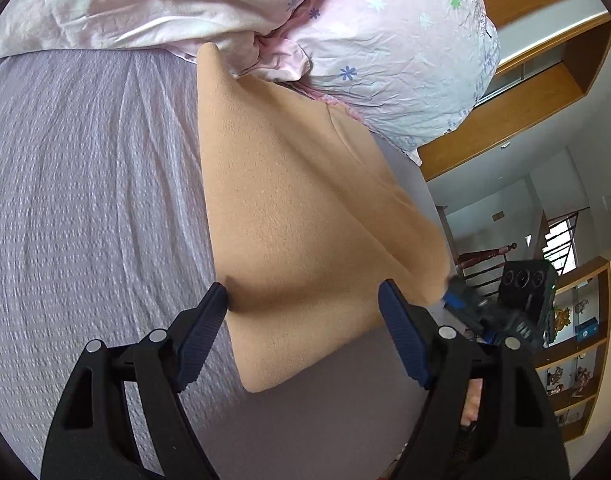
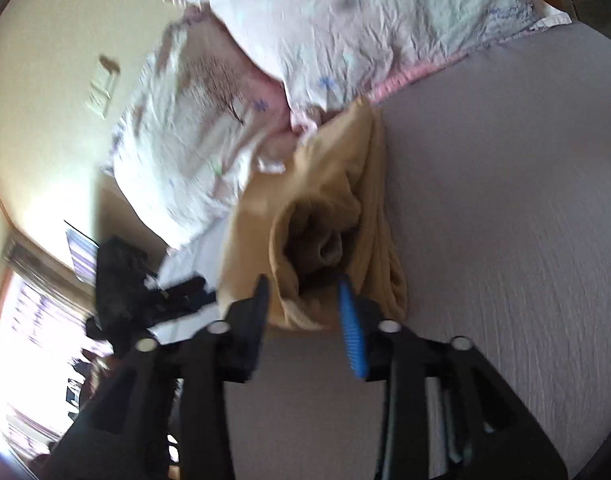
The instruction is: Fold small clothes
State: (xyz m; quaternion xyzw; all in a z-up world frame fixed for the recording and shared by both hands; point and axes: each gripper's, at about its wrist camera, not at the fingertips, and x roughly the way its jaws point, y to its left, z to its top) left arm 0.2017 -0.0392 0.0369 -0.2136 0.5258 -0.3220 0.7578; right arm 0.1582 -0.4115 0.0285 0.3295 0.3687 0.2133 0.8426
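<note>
Presently the left gripper (image 1: 303, 300) stands apart around the tan garment (image 1: 289, 216), lifted over the bed (image 1: 85, 200) near the pillows (image 1: 385, 40); right gripper (image 2: 303, 292) straddles its bunched end, clamping unclear.

Left wrist view: looks forward between the two black, blue-padded fingers of the left gripper (image 1: 303, 300), close above the pale lilac ribbed bedsheet (image 1: 85, 200), tilted, facing the pink floral pillows (image 1: 385, 40) at the far end. Right wrist view: same low, close, tilted stance behind the right gripper (image 2: 303, 286), facing those pillows (image 2: 345, 20) from the opposite side, blurred. Shared by both: the tan fleece garment (image 1: 285, 200) (image 2: 329, 208) very near the lens, sheet (image 2: 505, 200), pillows. Other gripper's dark body visible at each frame's edge, probably (image 1: 521, 300) (image 2: 121, 280).
</note>
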